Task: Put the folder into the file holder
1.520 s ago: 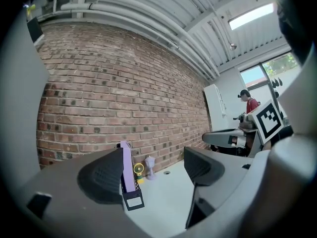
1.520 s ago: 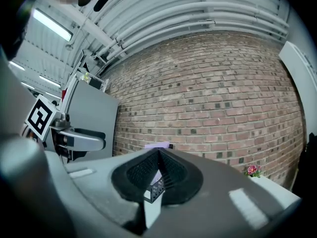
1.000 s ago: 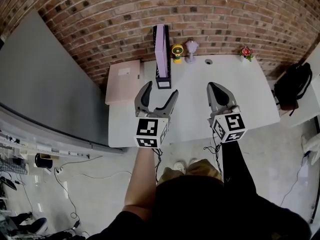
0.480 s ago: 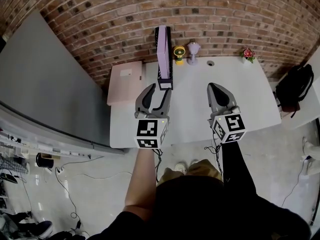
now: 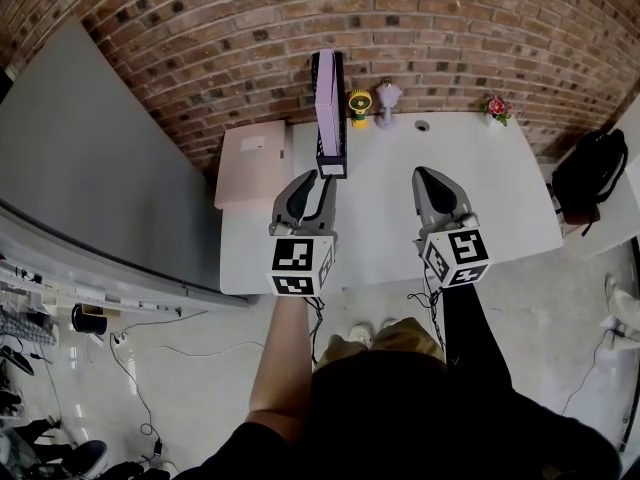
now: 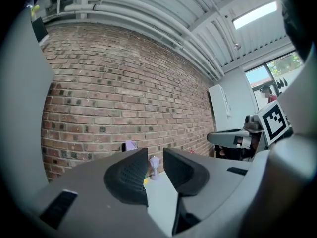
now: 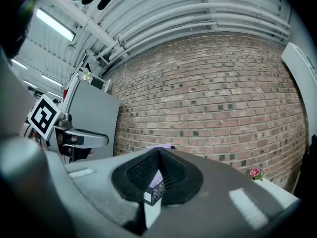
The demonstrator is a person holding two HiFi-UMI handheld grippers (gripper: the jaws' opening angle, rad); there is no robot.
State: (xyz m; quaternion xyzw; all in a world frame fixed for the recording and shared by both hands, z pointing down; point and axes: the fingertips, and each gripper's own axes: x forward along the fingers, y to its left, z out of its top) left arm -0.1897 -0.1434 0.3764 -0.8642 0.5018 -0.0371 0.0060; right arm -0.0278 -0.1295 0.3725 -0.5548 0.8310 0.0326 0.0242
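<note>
1. lilac thin plastic folder (image 5: pixel 325 108) stood upright in a black mesh file holder (image 5: pixel 332 168) at the far edge of the white worktop (image 5: pixel 400 228), toward its left corner.
2. a pale pink flat folder (image 5: pixel 250 168), if a folder it was, lay flat at the far left corner, just beside the holder. judged from the task, this one was probably not yet filed, though i could not be sure.
3. the left gripper (image 5: pixel 320 178) hung over the left part of the worktop, near the holder's front and touching neither folder. its jaws had just been closing and stood a narrow gap apart, with nothing between them.
4. the right gripper (image 5: pixel 428 174) hovered over the middle of the worktop, well apart from the folders, its fingers pressed together and empty.
5. the pink folder looked light and thin, likely stiff enough to keep its shape yet apt to bend when lifted by one corner. its smooth cover could slip.
6. lying flat, it offered little to pinch. the best hold was probably at an edge near the worktop's left side, close to the spine, with the second gripper steadying the opposite edge while it was stood upright.
</note>
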